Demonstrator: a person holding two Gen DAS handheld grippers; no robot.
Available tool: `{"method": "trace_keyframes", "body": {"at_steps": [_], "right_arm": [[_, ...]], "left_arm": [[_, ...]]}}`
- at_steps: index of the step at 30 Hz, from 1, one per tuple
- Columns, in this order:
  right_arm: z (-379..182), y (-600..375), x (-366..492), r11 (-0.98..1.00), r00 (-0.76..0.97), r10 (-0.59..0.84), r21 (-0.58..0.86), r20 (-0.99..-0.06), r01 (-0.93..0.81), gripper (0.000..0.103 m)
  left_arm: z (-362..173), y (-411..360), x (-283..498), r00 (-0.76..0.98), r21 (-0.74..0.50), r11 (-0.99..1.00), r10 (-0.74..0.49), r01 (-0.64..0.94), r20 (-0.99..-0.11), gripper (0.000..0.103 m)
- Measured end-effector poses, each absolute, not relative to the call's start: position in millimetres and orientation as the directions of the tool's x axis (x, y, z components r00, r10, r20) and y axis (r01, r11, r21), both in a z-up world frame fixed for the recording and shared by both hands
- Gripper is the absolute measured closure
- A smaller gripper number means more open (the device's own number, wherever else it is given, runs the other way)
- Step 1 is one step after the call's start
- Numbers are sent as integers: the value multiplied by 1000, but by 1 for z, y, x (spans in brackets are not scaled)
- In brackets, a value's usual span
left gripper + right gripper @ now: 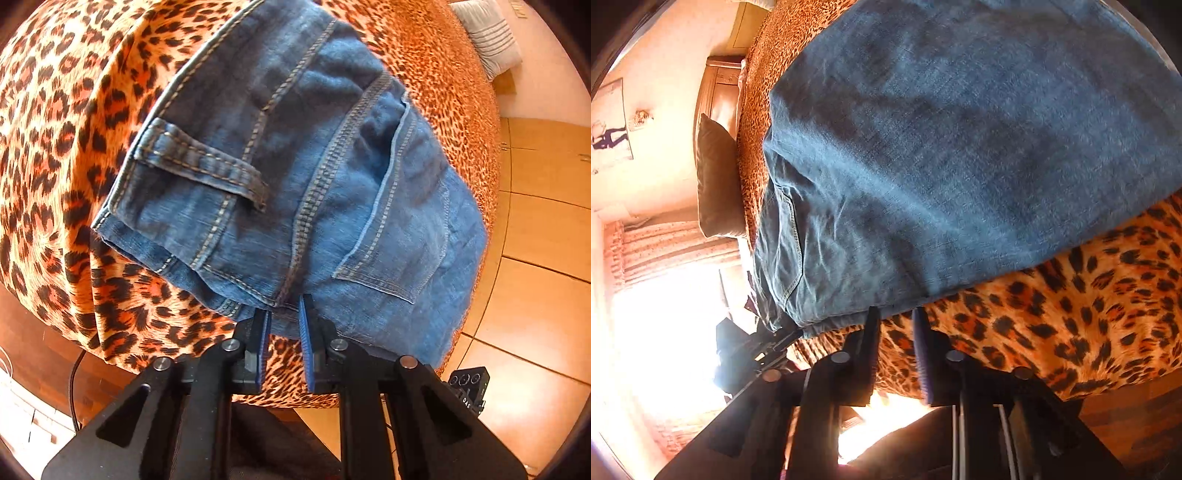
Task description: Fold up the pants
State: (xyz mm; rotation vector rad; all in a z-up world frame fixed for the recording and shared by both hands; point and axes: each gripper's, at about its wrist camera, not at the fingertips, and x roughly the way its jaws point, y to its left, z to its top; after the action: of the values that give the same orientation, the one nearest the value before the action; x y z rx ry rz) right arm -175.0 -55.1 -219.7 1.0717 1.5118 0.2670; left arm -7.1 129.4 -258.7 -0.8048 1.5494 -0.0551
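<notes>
Leopard-print bed [55, 147] carries blue jeans [295, 166]; left hand-held gripper [286, 317] is clamped on their waist edge, right hand-held gripper [897, 317] stands apart at their edge.

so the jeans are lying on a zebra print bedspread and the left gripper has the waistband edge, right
Not quite: the bedspread is leopard print, orange with black spots, not zebra, as the left wrist view shows. The rest stands: the jeans lie on it and the left gripper has closed on their waistband edge.
</notes>
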Motion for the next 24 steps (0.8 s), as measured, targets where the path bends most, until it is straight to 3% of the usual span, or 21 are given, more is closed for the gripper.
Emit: {"method": "trace_keyframes", "body": {"at_steps": [2,4,11,15,18,19,21,24], "right_arm": [[-223,-45,-169,546,128,741,703,-659,456,54],[-229,-32,-160,536,114,755,708,-645,460,54],[-237,-10,-138,465,148,788,735,-598,493,54],[-233,-1,-133,492,148,777,737,-612,464,54],[-235,0,-134,539,126,751,712,-648,451,63],[-235,0,-134,555,125,737,701,-664,447,68],[-233,0,-134,581,136,713,688,-687,435,94],[-218,1,-136,611,144,707,700,-693,370,97]], "left_arm": [[-253,124,-6,91,-504,747,-520,-434,-849,79],[-253,122,-5,104,-522,724,-538,-451,-837,64],[-268,105,-6,65,-534,678,-587,-506,-807,57],[-265,94,-6,43,-459,769,-493,-445,-869,57],[-260,99,12,95,-450,769,-460,-454,-883,62],[-259,101,17,97,-442,771,-451,-458,-887,76],[-253,100,23,91,-435,784,-443,-442,-892,94],[-235,96,14,110,-421,818,-412,-393,-904,96]]}}
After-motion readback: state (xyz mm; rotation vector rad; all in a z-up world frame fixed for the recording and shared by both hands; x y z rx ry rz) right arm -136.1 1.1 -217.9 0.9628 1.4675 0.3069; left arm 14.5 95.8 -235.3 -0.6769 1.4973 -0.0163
